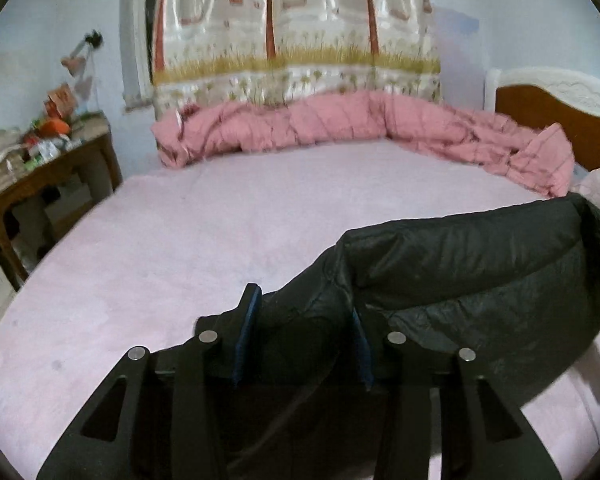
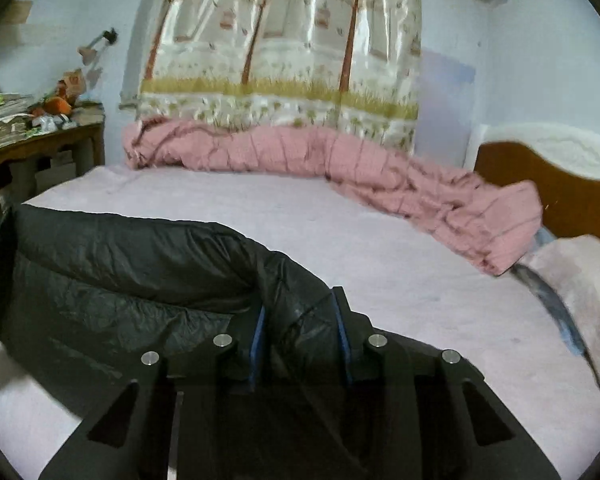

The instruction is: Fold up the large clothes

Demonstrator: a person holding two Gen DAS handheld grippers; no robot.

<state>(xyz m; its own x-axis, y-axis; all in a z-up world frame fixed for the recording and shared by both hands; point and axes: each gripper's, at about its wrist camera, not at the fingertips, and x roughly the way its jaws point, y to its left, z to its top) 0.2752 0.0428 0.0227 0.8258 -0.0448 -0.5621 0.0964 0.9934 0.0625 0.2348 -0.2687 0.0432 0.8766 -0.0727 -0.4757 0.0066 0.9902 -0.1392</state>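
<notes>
A black padded jacket [image 1: 480,268] hangs lifted above the pink bed sheet [image 1: 180,248], stretched between both grippers. My left gripper [image 1: 304,320] is shut on one end of the jacket, with black fabric bunched between its blue pads. In the right wrist view the jacket [image 2: 120,264] runs off to the left, and my right gripper [image 2: 300,320] is shut on its other end. The lower part of the jacket sags below the grippers and is partly hidden by them.
A rolled pink quilt [image 1: 340,124] lies along the far side of the bed, reaching the wooden headboard [image 2: 560,188] on the right. A wooden side table [image 1: 48,172] with clutter stands left of the bed. A patterned curtain [image 1: 296,28] hangs behind. A pale pillow [image 2: 580,276] lies at the right.
</notes>
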